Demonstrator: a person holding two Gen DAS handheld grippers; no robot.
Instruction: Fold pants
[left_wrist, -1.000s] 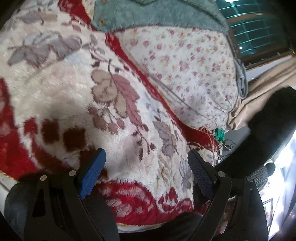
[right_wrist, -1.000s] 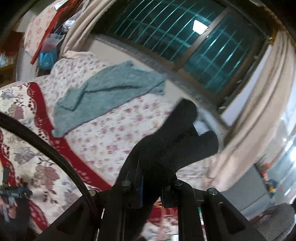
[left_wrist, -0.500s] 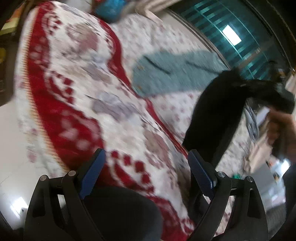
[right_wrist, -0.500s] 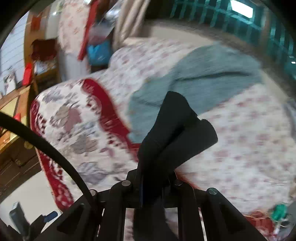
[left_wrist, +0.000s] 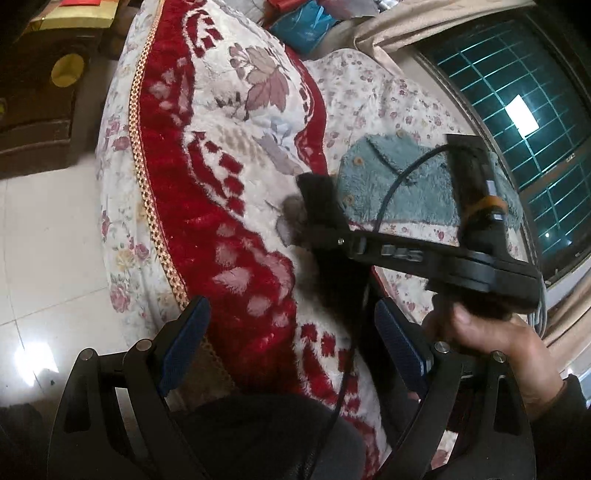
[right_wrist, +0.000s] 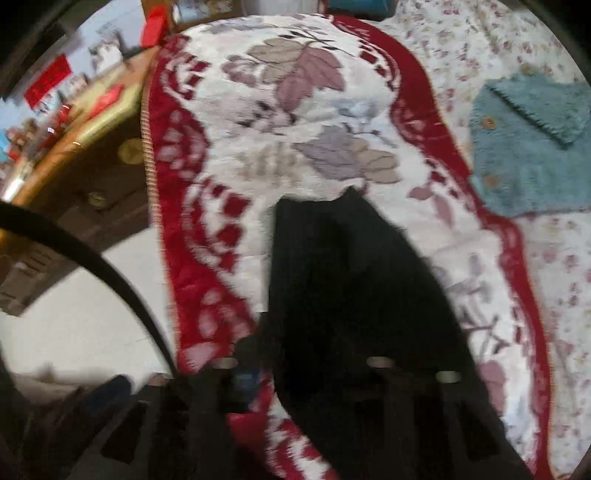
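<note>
The black pants (right_wrist: 351, 295) lie in a blurred heap on the red-and-white blanket (right_wrist: 295, 110), running up from between the fingers of my right gripper (right_wrist: 306, 373). Its jaws are opening and stand apart, with the cloth still between them. In the left wrist view a hand (left_wrist: 491, 339) holds the right gripper (left_wrist: 321, 206) pointing down at the blanket (left_wrist: 221, 147), with black cloth (left_wrist: 340, 291) under it. My left gripper (left_wrist: 291, 343) is open over the blanket's near edge, its pads gripping nothing. Dark cloth (left_wrist: 258, 424) fills the space by its finger bases.
A teal knitted cardigan (left_wrist: 406, 184) lies on the floral sheet (left_wrist: 369, 92) beyond the blanket. White tiled floor (left_wrist: 48, 240) and dark wooden furniture (left_wrist: 37, 110) are left of the bed. A barred window (left_wrist: 517, 92) and a curtain are behind it.
The right gripper swung down from high in the air to the blanket with the pants, and its jaws have spread. The left gripper turned; the right gripper and hand came into its view.
</note>
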